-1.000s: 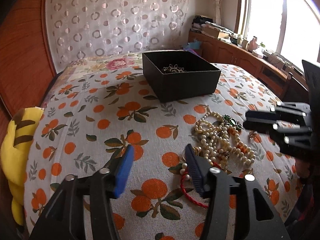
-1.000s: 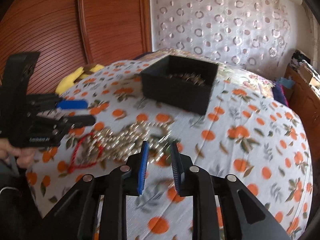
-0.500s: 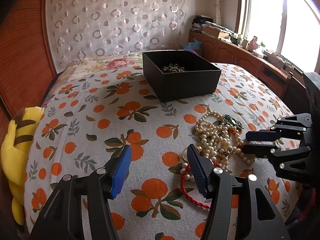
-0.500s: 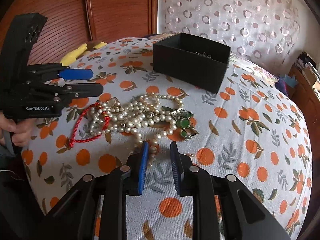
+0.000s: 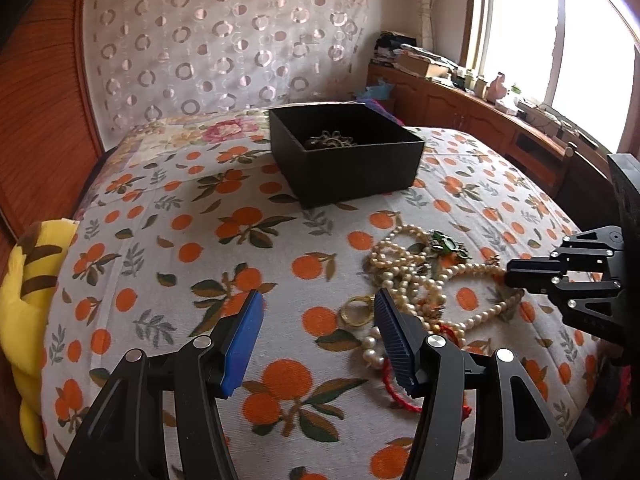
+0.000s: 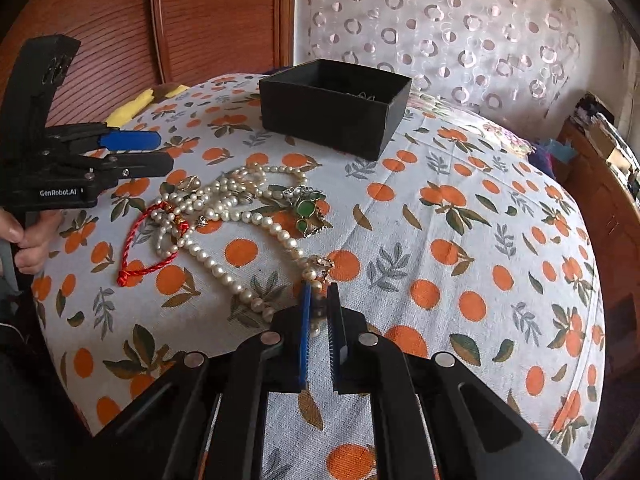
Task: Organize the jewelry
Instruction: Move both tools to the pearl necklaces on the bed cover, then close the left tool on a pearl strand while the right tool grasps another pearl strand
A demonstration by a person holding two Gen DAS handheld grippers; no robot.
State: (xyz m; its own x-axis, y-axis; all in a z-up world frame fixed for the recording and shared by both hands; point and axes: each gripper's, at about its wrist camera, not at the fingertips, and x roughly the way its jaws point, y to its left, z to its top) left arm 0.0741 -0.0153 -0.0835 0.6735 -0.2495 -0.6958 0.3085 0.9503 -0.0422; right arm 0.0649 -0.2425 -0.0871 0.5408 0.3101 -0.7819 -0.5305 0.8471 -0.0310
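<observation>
A heap of pearl necklaces lies on the orange-print cloth, with a green brooch, a red cord and a gold ring. My right gripper is shut on the near end of a pearl necklace by its clasp. My left gripper is open and empty, just left of the heap. A black open box stands behind and holds a dark metal piece.
A yellow striped plush lies at the bed's left edge. A wooden panel stands left, and a cluttered wooden sideboard runs under the window at right. A patterned curtain hangs behind.
My right gripper has come down to the near end of the pearl necklace and closed its fingers on it. My left gripper has stayed open in place.
</observation>
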